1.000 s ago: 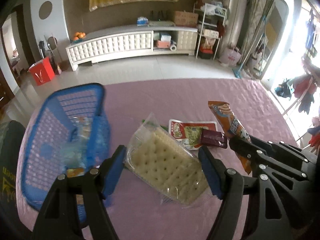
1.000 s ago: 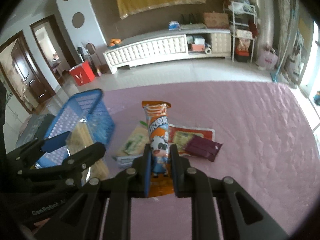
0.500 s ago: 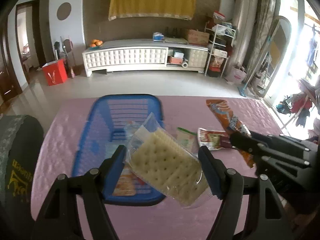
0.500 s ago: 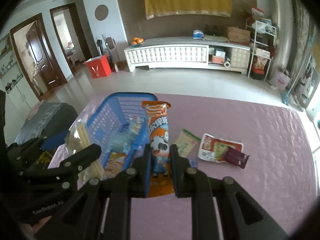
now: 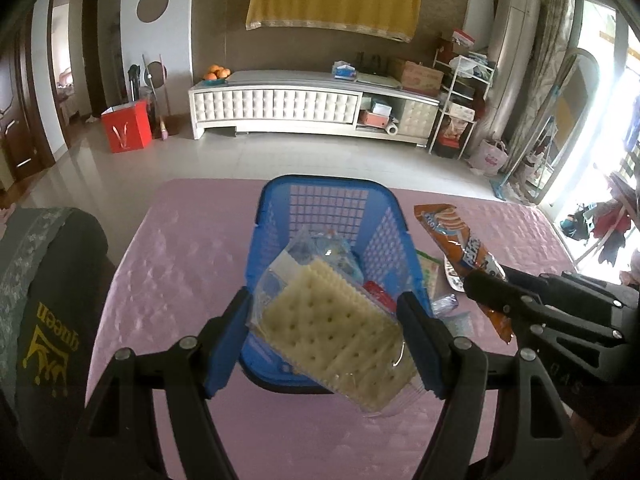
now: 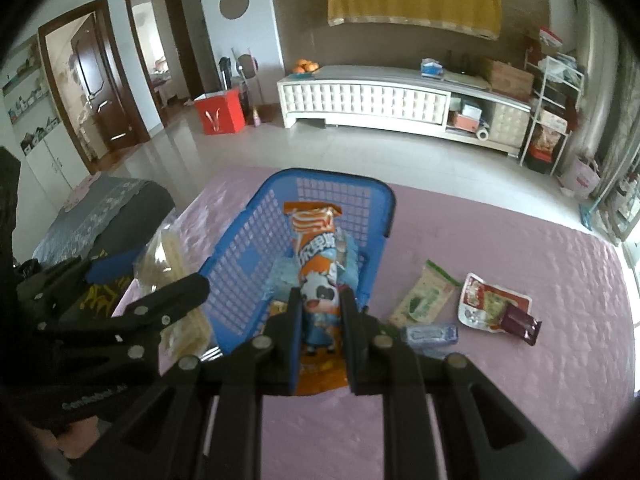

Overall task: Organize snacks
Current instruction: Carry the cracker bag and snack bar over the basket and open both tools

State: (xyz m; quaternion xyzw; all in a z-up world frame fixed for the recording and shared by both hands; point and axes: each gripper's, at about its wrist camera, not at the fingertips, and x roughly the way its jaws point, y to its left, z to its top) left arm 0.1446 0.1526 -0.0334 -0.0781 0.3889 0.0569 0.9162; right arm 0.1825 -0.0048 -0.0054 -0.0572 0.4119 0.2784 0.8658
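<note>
Over your pink tablecloth (image 5: 188, 248), left gripper (image 5: 326, 332) clamps the brittle cracker pack (image 5: 334, 332) edgewise; right gripper (image 6: 320, 312) pinches the light, crinkly orange snack packet (image 6: 318, 264).

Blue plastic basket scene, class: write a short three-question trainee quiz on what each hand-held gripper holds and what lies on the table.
1. True or false: the left hand-held gripper holds a clear-wrapped pack of square crackers above the blue plastic lattice basket.
2. Multiple choice: the right hand-held gripper is shut on A) a dark maroon sachet, B) an orange snack packet with a cartoon cow, C) nothing.
3. Short answer: which snacks lie on the pink tablecloth to the right of the basket in the right wrist view?

Key: 1 true. 2 B. 3 a green and cream packet, a small pale blue packet, a red and white pouch, a dark maroon sachet.
</note>
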